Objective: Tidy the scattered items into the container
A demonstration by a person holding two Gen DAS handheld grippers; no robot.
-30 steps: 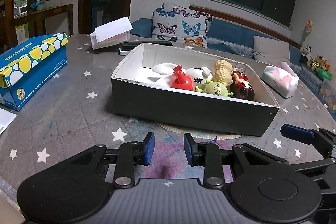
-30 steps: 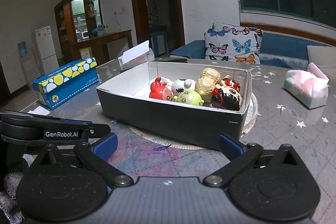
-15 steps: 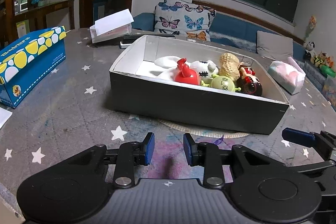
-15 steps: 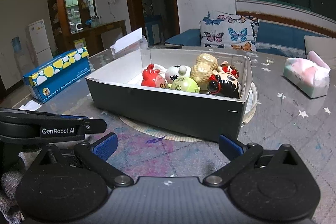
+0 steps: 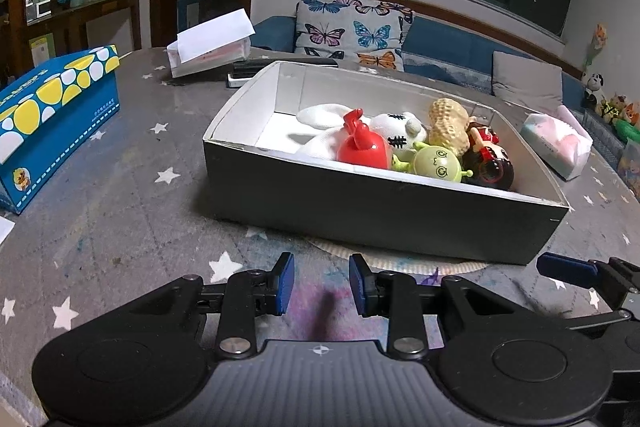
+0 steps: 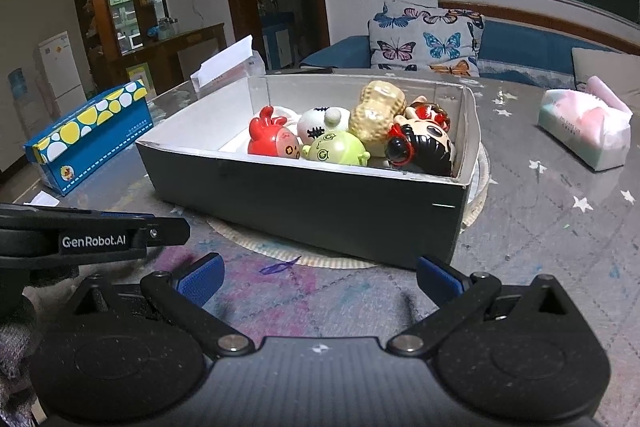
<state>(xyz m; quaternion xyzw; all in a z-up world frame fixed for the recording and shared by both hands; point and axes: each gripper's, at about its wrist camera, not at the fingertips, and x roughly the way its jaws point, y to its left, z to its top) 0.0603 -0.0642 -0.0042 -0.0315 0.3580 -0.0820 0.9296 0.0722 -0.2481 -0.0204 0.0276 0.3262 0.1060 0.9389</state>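
Observation:
A dark cardboard box [image 5: 360, 203] [image 6: 304, 203] with a white inside stands on a round mat on the table. In it lie several toys: a red figure [image 5: 362, 147] [image 6: 272, 141], a green round one [image 5: 436, 163] [image 6: 336, 149], a peanut [image 5: 448, 127] [image 6: 378, 111], a white plush [image 5: 396, 135] and a black-haired doll head [image 6: 424, 147]. My left gripper [image 5: 320, 285] hovers low before the box's near wall, open, nothing between its blue pads. My right gripper [image 6: 318, 277] is beside it, open wide and empty.
A blue box with yellow and white dots [image 5: 52, 115] [image 6: 92, 135] stands at the left. A tissue pack [image 5: 556, 143] [image 6: 584, 127] lies at the right. A white box with a raised flap [image 5: 208, 47] and a dark flat item sit behind. A sofa lies beyond.
Both grippers have sunk a little and drawn closer to the box, which now looks larger. Their jaws stand as before, and the toys have not moved.

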